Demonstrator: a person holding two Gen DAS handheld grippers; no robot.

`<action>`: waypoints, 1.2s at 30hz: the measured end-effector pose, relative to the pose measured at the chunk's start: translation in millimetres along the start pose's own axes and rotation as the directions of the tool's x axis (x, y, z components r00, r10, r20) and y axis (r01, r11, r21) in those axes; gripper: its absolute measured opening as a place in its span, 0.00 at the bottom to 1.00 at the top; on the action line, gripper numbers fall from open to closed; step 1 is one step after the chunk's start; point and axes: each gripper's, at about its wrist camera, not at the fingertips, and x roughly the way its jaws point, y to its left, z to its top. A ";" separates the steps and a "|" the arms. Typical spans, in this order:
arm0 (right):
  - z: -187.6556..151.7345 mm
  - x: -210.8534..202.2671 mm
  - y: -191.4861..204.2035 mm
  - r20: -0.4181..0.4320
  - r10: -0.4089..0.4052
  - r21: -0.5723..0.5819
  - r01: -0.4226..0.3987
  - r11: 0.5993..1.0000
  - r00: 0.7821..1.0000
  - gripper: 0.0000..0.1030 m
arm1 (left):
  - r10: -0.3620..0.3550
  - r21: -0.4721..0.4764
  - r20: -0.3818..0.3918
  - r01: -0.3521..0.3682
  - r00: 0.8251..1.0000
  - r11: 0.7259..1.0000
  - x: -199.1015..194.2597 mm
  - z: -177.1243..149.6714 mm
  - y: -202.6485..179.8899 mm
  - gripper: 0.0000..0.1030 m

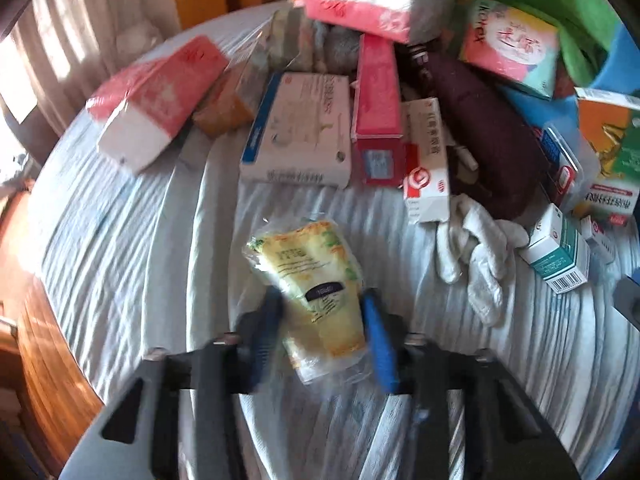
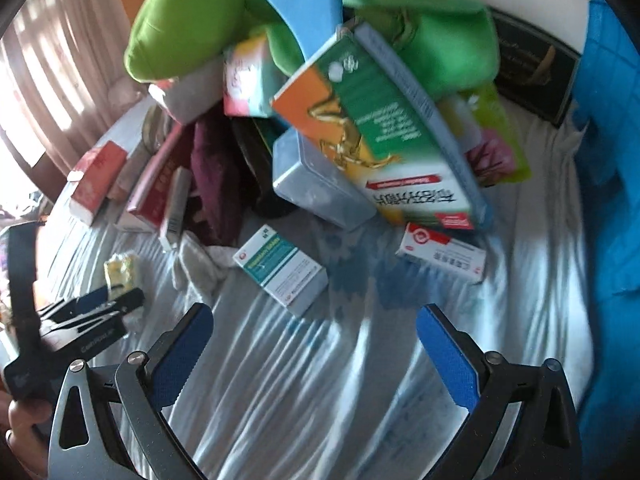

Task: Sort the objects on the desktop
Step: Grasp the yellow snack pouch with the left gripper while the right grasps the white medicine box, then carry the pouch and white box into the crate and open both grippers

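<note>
My left gripper [image 1: 322, 300] is shut on a yellow snack packet [image 1: 316, 280], its blue fingers [image 1: 378, 336] pressing both sides just above the white striped cloth [image 1: 120, 240]. The packet and left gripper also show in the right wrist view, packet [image 2: 120, 268] at the far left. My right gripper [image 2: 314, 332] is open and empty above the cloth, short of a teal and white medicine box [image 2: 282, 270]. A pile of boxes lies beyond: a white blue-edged box [image 1: 298, 130], a red and white box [image 1: 428, 160], an orange-green box [image 2: 384, 144].
White socks [image 1: 476, 256] lie right of the packet. Pink tissue packs [image 1: 156, 100], a dark maroon cloth [image 1: 484, 132], a grey plastic case [image 2: 316, 184], green plush items [image 2: 180, 28] and a blue cloth [image 2: 612, 160] crowd the far side. The wooden table edge [image 1: 44, 344] is at left.
</note>
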 end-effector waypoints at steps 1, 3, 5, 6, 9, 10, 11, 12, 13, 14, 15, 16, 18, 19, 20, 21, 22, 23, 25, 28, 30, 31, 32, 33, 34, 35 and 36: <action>2.1 3.4 -0.4 -0.005 -0.001 0.002 0.001 1.000 1.000 1.00 | 0.001 0.014 0.010 -0.002 1.000 1.000 -3.1 0.4 -2.4 0.29; 6.2 12.7 -1.9 -0.008 -0.003 0.009 0.003 1.000 1.000 1.00 | -0.003 0.035 0.028 0.002 1.000 0.999 -10.3 0.8 -5.5 0.27; 11.4 21.3 -1.9 -0.013 0.017 0.013 -0.017 1.000 1.000 1.00 | -0.012 0.049 0.054 0.009 0.998 0.999 -21.2 1.3 -7.6 0.27; 13.9 26.7 -1.0 -0.023 0.030 0.013 -0.029 0.999 0.999 1.00 | -0.019 0.054 0.062 0.016 0.998 0.998 -25.8 1.9 -8.1 0.27; 19.4 42.0 5.6 -0.053 0.032 -0.015 -0.033 0.999 0.998 1.00 | -0.040 0.069 0.083 0.034 0.996 0.997 -38.2 2.9 -9.6 0.27; 20.3 45.5 7.8 -0.058 0.023 -0.024 -0.024 0.999 0.998 1.00 | -0.044 0.073 0.084 0.038 0.995 0.997 -40.0 5.0 -9.6 0.27; 22.0 48.9 9.9 -0.064 0.015 -0.035 -0.017 0.999 0.998 0.99 | -0.049 0.077 0.086 0.042 0.995 0.996 -42.0 5.0 -9.9 0.27; 22.5 52.0 12.6 -0.069 0.012 -0.047 -0.015 0.999 0.998 0.96 | -0.052 0.080 0.087 0.045 0.995 0.996 -43.0 5.0 -9.4 0.27; 22.8 54.0 15.3 -0.072 0.002 -0.061 -0.006 0.998 0.997 0.80 | -0.058 0.085 0.085 0.050 0.995 0.995 -44.4 6.1 -10.8 0.27; 22.7 55.3 18.2 -0.074 -0.009 -0.077 0.003 0.997 0.997 0.55 | -0.061 0.089 0.083 0.053 0.995 0.995 -44.9 5.3 -10.8 0.27; 22.2 56.2 21.2 -0.078 -0.020 -0.093 0.013 0.996 0.997 0.48 | -0.063 0.094 0.081 0.055 0.995 0.994 -45.9 4.4 -11.2 0.27; 21.4 55.9 23.4 -0.079 -0.032 -0.104 0.023 0.994 0.996 0.42 | -0.066 0.097 0.079 0.058 0.995 0.994 -46.5 6.4 -10.4 0.27; 18.6 49.1 25.8 -0.071 -0.021 -0.107 0.014 0.994 0.997 0.39 | -0.075 0.104 0.079 0.067 0.994 0.992 -44.7 10.5 -8.8 0.27; 16.4 45.3 26.1 -0.063 -0.020 -0.102 0.014 0.995 0.998 0.39 | -0.081 0.109 0.083 0.072 0.993 0.991 -46.4 12.3 -9.1 0.27; 14.8 38.7 26.1 -0.052 -0.020 -0.094 0.015 0.995 0.998 0.37 | -0.091 0.115 0.088 0.081 0.992 0.990 -43.4 18.7 -7.9 0.27; 12.5 28.1 25.7 -0.030 -0.012 -0.081 0.010 0.997 0.999 0.37 | -0.101 0.121 0.095 0.089 0.990 0.989 -44.2 20.9 -8.1 0.27; 11.3 22.1 25.5 -0.018 -0.011 -0.075 0.009 0.997 1.000 0.36 | -0.109 0.129 0.105 0.095 0.988 0.987 -49.2 22.1 -9.2 0.27; 9.7 13.9 25.7 -0.004 -0.012 -0.068 0.011 0.998 1.000 0.36 | -0.117 0.138 0.116 0.101 0.986 0.985 -56.5 21.3 -11.1 0.27; 6.1 -8.2 27.0 0.041 -0.008 -0.058 0.010 0.998 0.999 0.35 | -0.139 0.166 0.145 0.115 0.980 0.979 -70.3 23.4 -16.3 0.27; 2.8 -41.3 32.5 0.108 -0.010 -0.051 0.015 0.999 0.994 0.35 | -0.174 0.219 0.195 0.130 0.965 0.967 -97.2 26.2 -28.8 0.27; 3.4 -71.7 35.3 0.170 -0.024 -0.038 0.031 0.999 0.985 0.35 | -0.203 0.257 0.227 0.142 0.953 0.956 -113.3 29.5 -37.6 0.27; 3.7 -91.6 34.4 0.210 -0.032 -0.026 0.038 0.999 0.977 0.35 | -0.219 0.280 0.247 0.147 0.944 0.949 -125.3 30.4 -44.4 0.27; 7.6 -106.4 31.6 0.240 -0.044 -0.016 0.050 0.999 0.970 0.35 | -0.236 0.299 0.262 0.154 0.936 0.942 -134.8 31.7 -50.2 0.27; 7.5 -126.9 28.1 0.282 -0.065 -0.001 0.068 0.998 0.957 0.35 | -0.262 0.320 0.276 0.169 0.925 0.932 -145.6 33.5 -57.0 0.27; 8.2 -143.3 26.9 0.319 -0.086 0.014 0.086 0.996 0.944 0.35 | -0.281 0.338 0.284 0.179 0.917 0.924 -154.1 34.8 -62.3 0.27; 8.5 -160.1 23.8 0.354 -0.104 0.031 0.100 0.995 0.929 0.35 | -0.299 0.355 0.291 0.188 0.909 0.916 -161.0 37.2 -68.3 0.27; 8.1 -179.2 20.5 0.392 -0.126 0.050 0.115 0.992 0.911 0.35 | -0.320 0.374 0.300 0.198 0.899 0.906 -170.0 38.4 -74.8 0.27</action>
